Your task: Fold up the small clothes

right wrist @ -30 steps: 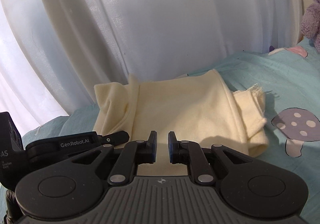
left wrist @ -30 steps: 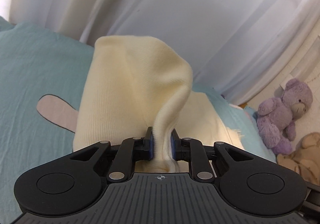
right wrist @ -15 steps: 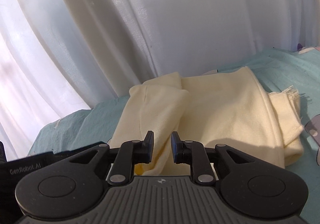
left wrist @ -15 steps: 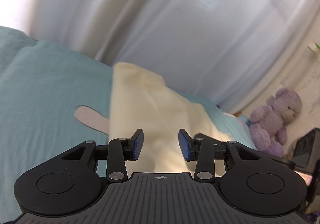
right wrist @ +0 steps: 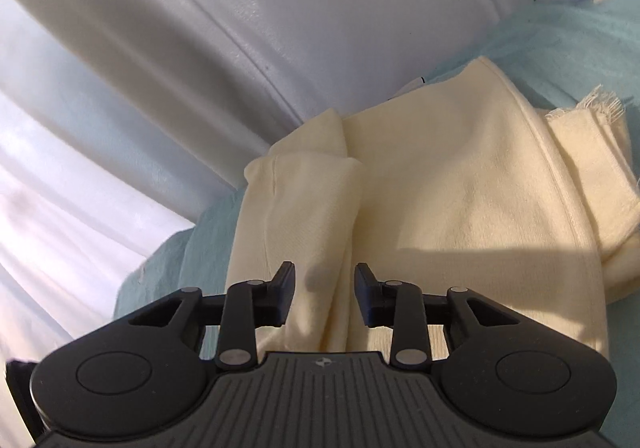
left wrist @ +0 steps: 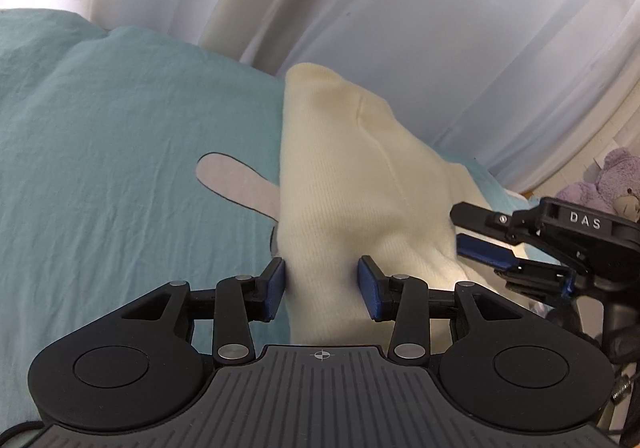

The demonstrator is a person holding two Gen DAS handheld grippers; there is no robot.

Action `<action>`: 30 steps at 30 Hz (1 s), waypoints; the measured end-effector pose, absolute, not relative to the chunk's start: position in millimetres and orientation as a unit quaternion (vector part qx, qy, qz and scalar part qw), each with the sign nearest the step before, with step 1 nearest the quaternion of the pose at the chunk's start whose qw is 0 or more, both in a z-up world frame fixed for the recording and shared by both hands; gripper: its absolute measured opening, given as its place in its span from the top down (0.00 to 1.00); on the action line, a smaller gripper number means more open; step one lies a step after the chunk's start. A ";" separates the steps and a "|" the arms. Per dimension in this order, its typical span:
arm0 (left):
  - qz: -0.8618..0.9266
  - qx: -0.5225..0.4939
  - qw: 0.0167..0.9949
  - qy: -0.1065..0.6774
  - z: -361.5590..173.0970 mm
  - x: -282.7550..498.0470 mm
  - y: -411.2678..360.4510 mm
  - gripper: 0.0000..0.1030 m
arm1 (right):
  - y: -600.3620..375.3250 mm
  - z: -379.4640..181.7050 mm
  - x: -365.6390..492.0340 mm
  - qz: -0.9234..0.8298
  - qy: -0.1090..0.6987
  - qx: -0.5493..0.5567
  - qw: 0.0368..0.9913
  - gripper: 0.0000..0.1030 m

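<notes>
Both jaws are standing apart, gripping nothing: left gripper (left wrist: 322, 286) is straddling the cloth's (left wrist: 352, 184) near edge, right gripper (right wrist: 325, 294) its folded flap (right wrist: 304, 216). Cloth is lying part-folded on the bed (left wrist: 112, 136), probably awaiting another fold.

Cream-yellow garment (left wrist: 344, 184) is showing a fine ribbed knit. Teal bedsheet (left wrist: 120, 136) is carrying a grey, dark-outlined shape (left wrist: 236, 184). Curtain (right wrist: 280, 8) is appearing white. Plush toy (left wrist: 604, 188) is lilac. Left gripper (left wrist: 322, 288) is showing black with blue pads.
</notes>
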State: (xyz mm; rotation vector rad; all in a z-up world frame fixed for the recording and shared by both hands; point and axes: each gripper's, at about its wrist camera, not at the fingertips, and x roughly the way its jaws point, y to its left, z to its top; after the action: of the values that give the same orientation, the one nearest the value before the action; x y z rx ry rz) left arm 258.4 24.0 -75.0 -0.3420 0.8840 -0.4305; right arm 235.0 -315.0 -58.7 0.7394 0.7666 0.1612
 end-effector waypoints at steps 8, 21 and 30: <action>-0.206 -0.156 0.867 0.426 -78.8 263.1 10.7 0.56 | -321.4 -86.7 270.6 0.121 0.377 0.439 0.807 0.54; -0.205 -0.121 0.868 0.437 -68.1 250.5 5.6 0.50 | -269.7 -63.3 276.9 0.089 0.375 0.246 0.889 0.86; -0.254 -0.037 0.863 0.435 -60.7 210.1 -6.7 0.38 | -269.6 -47.8 268.5 0.087 0.350 0.201 0.911 0.87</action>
State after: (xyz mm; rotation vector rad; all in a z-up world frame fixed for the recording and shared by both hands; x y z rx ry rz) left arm 210.1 -6.7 -60.7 -0.0770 0.9115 -0.5319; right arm 268.5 -269.6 -47.8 0.4152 0.7209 0.1796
